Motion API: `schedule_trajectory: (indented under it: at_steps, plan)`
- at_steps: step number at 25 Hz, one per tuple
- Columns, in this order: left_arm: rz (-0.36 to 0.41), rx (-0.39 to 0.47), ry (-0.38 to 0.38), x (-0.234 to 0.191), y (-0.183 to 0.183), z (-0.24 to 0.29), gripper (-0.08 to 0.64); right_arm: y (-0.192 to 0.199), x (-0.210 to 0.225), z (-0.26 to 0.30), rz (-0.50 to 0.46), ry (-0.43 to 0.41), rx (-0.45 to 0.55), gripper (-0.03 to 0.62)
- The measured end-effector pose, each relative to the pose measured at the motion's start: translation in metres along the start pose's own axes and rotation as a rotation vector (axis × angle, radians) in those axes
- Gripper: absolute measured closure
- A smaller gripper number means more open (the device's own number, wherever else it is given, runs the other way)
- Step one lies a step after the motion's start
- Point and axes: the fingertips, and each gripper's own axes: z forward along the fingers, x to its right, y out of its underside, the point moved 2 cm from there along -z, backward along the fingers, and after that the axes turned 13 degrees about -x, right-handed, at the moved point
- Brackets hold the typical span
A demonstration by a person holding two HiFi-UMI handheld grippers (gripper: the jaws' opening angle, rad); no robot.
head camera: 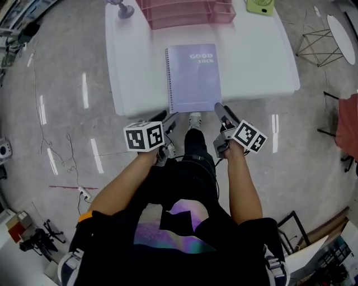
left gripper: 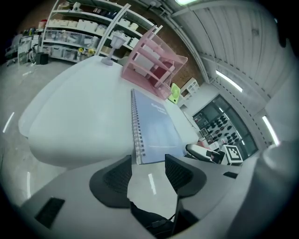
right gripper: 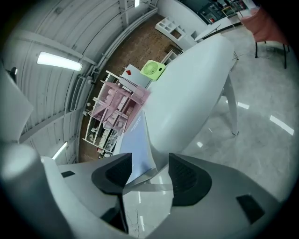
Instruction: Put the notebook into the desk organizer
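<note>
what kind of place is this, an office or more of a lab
Probably a lab or workshop rather than an office: shelves stacked with bins line the back, cables trail over a glossy floor, and a white table holds the notebook and pink desk organizer.

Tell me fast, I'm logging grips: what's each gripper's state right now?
Left gripper: open, holding nothing.
Right gripper: open, holding nothing; the notebook corner sits by its jaws, ungripped.
</note>
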Motion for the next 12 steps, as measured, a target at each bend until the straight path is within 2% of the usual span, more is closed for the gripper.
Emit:
schedule_trajectory:
  at_steps: [5,8,10,12]
  plan:
    - [-0.052,-0.008,0.031,-0.001,-0.004,0.013,0.344,0.005,0.0,0.009,0.034,-0.011,-0.037,0.353]
    - [-0.07,-0.004,0.064,0.003,-0.011,0.018,0.344,0.008,-0.001,0.012,0.035,-0.004,-0.05,0.406]
    - [-0.083,-0.009,0.064,0.001,-0.014,0.021,0.344,0.007,-0.003,0.012,0.029,0.003,-0.047,0.464]
    - [-0.1,-0.013,0.054,-0.003,-0.015,0.022,0.349,0.006,-0.006,0.011,0.021,0.01,-0.046,0.485]
